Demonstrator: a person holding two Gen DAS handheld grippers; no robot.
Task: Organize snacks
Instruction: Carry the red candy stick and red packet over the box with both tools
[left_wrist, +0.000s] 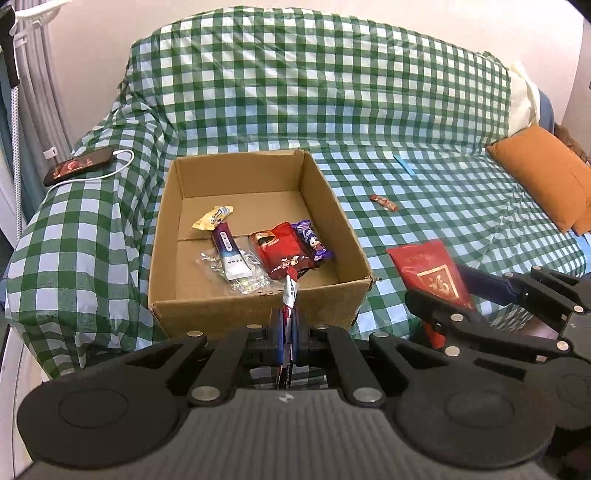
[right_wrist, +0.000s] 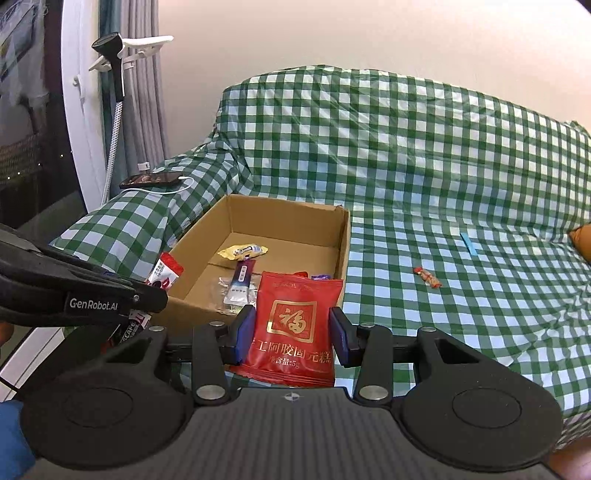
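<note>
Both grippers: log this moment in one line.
left gripper: shut on thin sachet | right gripper: shut on red packet | cardboard box: snacks inside

The cardboard box (left_wrist: 258, 236) sits on the covered sofa (left_wrist: 332, 92). Several snack packets (left_wrist: 280, 251) lie in the box. Right of the box lies a small candy (left_wrist: 384, 202), farther right a cushion (left_wrist: 546, 177). Left of the box, a phone (left_wrist: 79, 165) rests on the armrest.

The right gripper (right_wrist: 292, 330) clamped a red snack packet (right_wrist: 295, 325) (gold emblem facing up) just before the cardboard box (right_wrist: 341, 243) on the checked sofa cover (right_wrist: 424, 166).
</note>
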